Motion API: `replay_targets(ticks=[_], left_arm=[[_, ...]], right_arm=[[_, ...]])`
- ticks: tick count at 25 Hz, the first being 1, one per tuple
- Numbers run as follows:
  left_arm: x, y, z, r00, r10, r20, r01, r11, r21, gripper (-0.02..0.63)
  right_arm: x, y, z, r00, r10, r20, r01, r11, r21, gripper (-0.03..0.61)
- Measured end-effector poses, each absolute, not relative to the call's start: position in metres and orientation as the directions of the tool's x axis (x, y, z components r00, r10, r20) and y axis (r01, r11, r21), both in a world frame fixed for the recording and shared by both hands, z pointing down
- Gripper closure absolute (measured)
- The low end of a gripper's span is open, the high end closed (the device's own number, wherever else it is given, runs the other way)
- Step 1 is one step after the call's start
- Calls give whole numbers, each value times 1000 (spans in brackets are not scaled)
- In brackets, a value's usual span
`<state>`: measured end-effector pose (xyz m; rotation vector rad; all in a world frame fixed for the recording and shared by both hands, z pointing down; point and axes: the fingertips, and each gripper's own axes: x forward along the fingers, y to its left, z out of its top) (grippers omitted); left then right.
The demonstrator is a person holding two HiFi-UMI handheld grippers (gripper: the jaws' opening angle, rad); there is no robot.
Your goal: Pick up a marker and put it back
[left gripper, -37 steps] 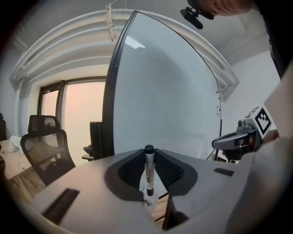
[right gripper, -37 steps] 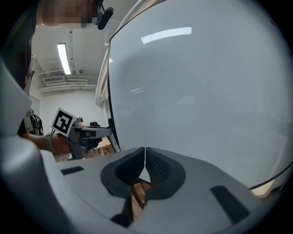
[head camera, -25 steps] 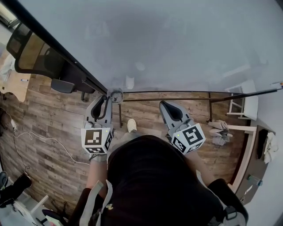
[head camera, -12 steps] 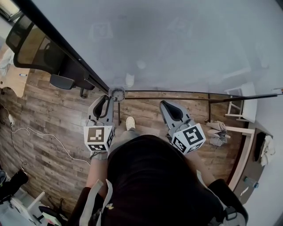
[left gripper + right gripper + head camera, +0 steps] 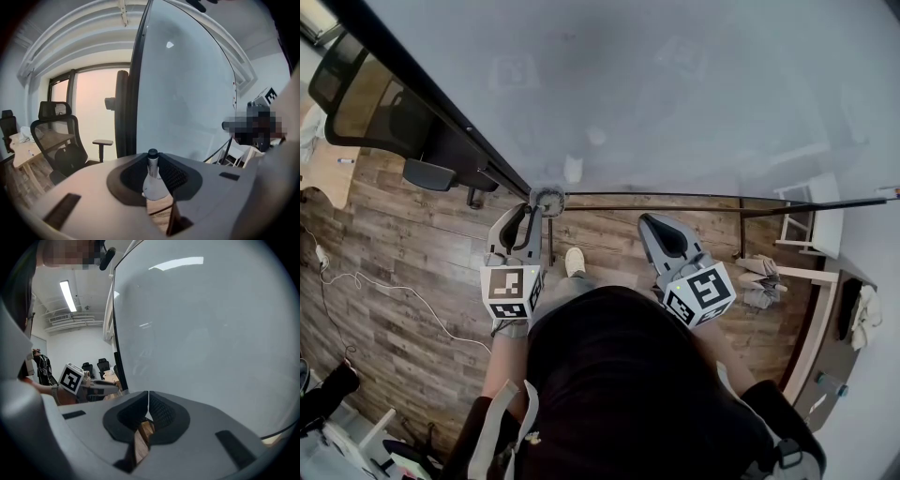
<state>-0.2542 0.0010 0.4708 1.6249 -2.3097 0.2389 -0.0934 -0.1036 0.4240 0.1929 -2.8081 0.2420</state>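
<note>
In the left gripper view, a white marker (image 5: 153, 183) with a black cap stands between the jaws and pokes out past their tips. My left gripper (image 5: 153, 157) is shut on it. In the head view that gripper (image 5: 528, 214) is held low, close to the foot of a large whiteboard (image 5: 675, 94); the marker itself is not clear there. My right gripper (image 5: 661, 230) hangs beside it, a little to the right. Its jaws are closed together with nothing between them (image 5: 148, 394). The whiteboard (image 5: 211, 333) fills the space ahead of both.
A black office chair (image 5: 384, 112) stands left of the board, by a wooden desk (image 5: 328, 173). The board's dark base rail (image 5: 656, 195) runs along the wooden floor. A white stool (image 5: 811, 225) is at the right, and a white cable (image 5: 384, 291) trails on the floor at left.
The head view has shifted slightly. The left gripper has edged a little to the right and up with the marker still in it. The right gripper has hardly moved.
</note>
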Motion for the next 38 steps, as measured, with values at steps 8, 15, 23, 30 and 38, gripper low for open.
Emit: replay_targets(ticks=[8, 15, 23, 30, 38], left_arm=[[-257, 2, 468, -331, -882, 335, -934, 358, 21, 528], [-253, 4, 454, -346, -886, 310, -931, 366, 7, 517], [-241, 1, 431, -341, -900, 273, -937, 350, -18, 517], [-220, -13, 414, -286, -925, 252, -957, 286, -36, 517], [-186, -43, 404, -183, -955, 232, -983, 177, -45, 518]], right_arm=[[-93, -102, 423, -940, -107, 326, -160, 977, -141, 559], [-85, -101, 423, -942, -112, 317, -164, 976, -142, 560], [-72, -103, 414, -949, -130, 288, -175, 975, -137, 559], [-54, -109, 404, -949, -180, 259, -221, 966, -138, 560], [-18, -121, 400, -934, -267, 239, -306, 942, -141, 560]])
